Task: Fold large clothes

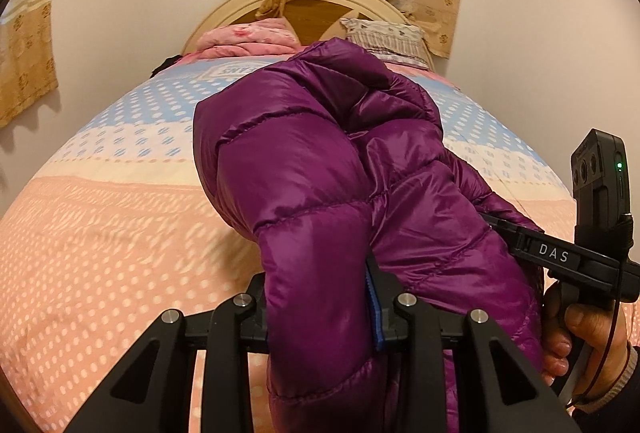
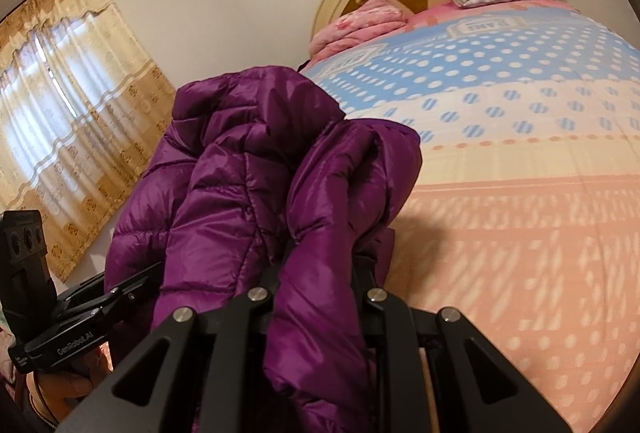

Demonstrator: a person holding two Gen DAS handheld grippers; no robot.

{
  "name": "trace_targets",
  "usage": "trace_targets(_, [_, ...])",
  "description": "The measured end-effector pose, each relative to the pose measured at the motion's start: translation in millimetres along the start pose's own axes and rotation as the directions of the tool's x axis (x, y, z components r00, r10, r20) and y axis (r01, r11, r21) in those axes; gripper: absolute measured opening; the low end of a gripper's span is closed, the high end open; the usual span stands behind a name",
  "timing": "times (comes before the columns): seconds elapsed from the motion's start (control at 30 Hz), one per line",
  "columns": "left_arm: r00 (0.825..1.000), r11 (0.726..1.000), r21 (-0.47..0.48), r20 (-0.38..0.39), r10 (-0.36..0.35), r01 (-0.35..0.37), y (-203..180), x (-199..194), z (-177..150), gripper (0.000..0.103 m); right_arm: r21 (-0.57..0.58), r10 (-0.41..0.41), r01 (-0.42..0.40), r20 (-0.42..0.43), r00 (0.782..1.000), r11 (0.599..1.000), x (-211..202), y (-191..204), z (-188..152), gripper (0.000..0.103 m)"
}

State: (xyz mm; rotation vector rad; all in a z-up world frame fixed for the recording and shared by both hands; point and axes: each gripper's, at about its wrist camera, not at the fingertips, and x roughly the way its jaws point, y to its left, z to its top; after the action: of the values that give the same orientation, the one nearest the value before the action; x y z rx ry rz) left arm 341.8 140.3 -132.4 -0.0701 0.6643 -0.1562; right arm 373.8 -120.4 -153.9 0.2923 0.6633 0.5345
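A shiny purple quilted puffer jacket [image 1: 312, 161] hangs bunched above the bed, held up between both grippers. My left gripper [image 1: 318, 293] is shut on a thick fold of it; the blue pad [image 1: 372, 309] of one finger presses the fabric and the other finger is hidden behind it. My right gripper [image 1: 504, 229] comes in from the right and bites the jacket's far side. In the right wrist view the right gripper [image 2: 320, 265] is shut on a fold of the jacket [image 2: 240, 173], and the left gripper [image 2: 136, 285] grips its left edge.
Under the jacket lies a bed [image 1: 100, 233] with a dotted pink, cream and blue cover. At its head are a folded pink blanket [image 1: 248, 41], a patterned pillow [image 1: 388, 37] and a rounded headboard [image 1: 224, 13]. Curtains [image 2: 60, 113] hang on the walls. A hand [image 1: 588, 337] holds the right gripper.
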Motion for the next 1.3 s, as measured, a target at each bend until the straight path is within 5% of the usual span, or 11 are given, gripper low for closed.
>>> trace_targets(0.57, [0.997,0.998,-0.027,-0.045,0.055,-0.056,38.2,10.8,-29.1,0.036,-0.030,-0.016,0.013,-0.101,0.995,0.999,45.1,17.6,-14.4,0.020])
trace_targets(0.93, [0.994,0.994,-0.047,-0.057,0.095,-0.098,42.7,20.2,-48.6,0.060,-0.029,-0.039,0.036,-0.129,0.991,0.999,53.7,13.9,-24.8,0.022])
trace_targets(1.3, [0.990,0.984,-0.113,-0.040,0.132,-0.136,49.2,19.8,-64.0,0.080,-0.029,-0.071,0.068,-0.132,0.989,0.997,57.4,13.5,-31.6,0.037])
